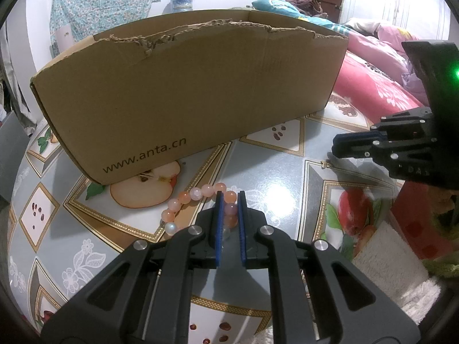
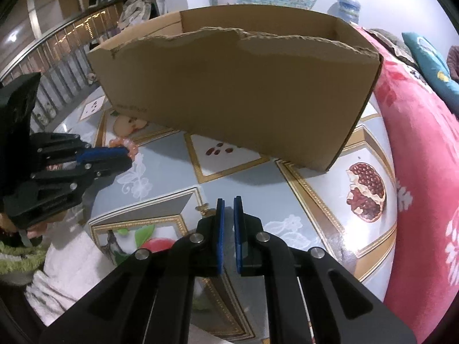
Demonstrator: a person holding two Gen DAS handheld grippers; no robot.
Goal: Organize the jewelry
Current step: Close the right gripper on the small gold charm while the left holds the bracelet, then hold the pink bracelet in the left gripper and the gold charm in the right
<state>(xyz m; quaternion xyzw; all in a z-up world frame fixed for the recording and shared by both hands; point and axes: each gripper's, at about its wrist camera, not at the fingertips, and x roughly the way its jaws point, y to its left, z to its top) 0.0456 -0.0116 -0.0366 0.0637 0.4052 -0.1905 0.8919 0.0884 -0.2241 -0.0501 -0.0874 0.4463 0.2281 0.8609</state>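
A glossy, fruit-printed tablecloth [image 1: 275, 172] covered the table. On it stood an open, corrugated cardboard box [image 1: 186, 91] with a ragged, torn front rim; its interior was hidden. Before the box lay a bracelet [image 1: 183, 200] of round, pink and orange beads. The left gripper [image 1: 229, 200] was nearly closed around the bracelet's right-hand beads, partly hiding them. The right gripper [image 2: 228, 203] hovered with jaws narrowly parted, grasping nothing, just beside a small, indistinct gold ornament [image 2: 203, 208].

Both wrist views low, close over table [image 1: 287, 166] — facing shared cardboard box [image 1: 189, 91], from opposite sides.
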